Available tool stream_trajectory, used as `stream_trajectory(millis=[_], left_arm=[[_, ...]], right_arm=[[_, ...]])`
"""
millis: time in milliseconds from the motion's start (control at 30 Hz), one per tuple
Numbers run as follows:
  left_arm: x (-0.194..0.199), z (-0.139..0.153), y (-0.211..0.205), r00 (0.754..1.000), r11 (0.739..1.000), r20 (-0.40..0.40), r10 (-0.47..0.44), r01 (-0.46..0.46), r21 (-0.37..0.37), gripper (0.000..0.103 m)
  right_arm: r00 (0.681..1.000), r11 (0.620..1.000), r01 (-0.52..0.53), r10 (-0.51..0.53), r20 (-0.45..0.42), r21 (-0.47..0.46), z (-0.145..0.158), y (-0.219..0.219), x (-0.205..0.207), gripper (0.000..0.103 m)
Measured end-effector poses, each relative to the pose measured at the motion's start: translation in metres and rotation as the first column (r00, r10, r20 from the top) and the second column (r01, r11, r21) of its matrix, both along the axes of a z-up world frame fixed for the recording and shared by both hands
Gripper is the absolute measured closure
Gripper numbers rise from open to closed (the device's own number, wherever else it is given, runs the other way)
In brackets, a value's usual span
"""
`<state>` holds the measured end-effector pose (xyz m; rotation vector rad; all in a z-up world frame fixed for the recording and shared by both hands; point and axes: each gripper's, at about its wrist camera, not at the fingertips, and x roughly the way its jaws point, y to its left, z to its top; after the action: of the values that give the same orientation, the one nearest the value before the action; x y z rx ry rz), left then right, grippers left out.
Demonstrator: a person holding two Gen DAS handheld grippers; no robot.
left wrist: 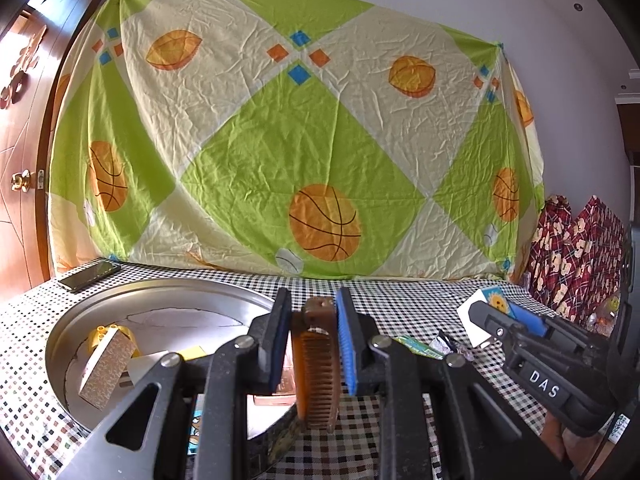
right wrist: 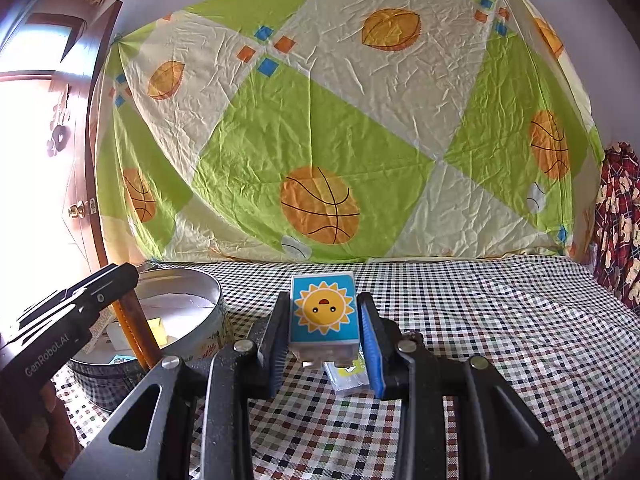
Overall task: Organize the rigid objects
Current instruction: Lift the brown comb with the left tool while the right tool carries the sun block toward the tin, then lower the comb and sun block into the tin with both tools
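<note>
My left gripper (left wrist: pixel 314 312) is shut on a brown folding comb (left wrist: pixel 316 364) and holds it above the right rim of a round metal tin (left wrist: pixel 160 292). The tin holds a patterned box (left wrist: pixel 106 372), a yellow toy brick (left wrist: pixel 102 334) and other small items. My right gripper (right wrist: pixel 323 312) is shut on a small blue box with a sun face (right wrist: pixel 323 310), held above the checkered tablecloth. The right gripper (left wrist: pixel 520 320) and its box (left wrist: pixel 486 300) also show in the left wrist view, right of the comb. The tin (right wrist: pixel 184 312) and comb (right wrist: pixel 136 328) show at left in the right wrist view.
A dark phone (left wrist: pixel 90 275) lies at the table's back left. Small wrappers (left wrist: pixel 424 346) lie right of the tin, and a packet (right wrist: pixel 346 376) lies under the right gripper. A patterned sheet (left wrist: pixel 280 140) hangs behind. Red patterned cloth (left wrist: pixel 572 248) is bunched at the right.
</note>
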<state>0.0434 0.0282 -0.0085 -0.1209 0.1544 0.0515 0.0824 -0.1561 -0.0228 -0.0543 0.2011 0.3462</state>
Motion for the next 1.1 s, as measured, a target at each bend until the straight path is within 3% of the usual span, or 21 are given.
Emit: stream_trajectory(millis=[1100], left_arm=[[-0.007,0.023,0.035,0.998,0.999,0.039,0.045,-0.046,0.019,0.082]], right_arm=[[0.994,0.994,-0.109,0.109,-0.010,-0.006,0.005,0.035,0.012,0.068]])
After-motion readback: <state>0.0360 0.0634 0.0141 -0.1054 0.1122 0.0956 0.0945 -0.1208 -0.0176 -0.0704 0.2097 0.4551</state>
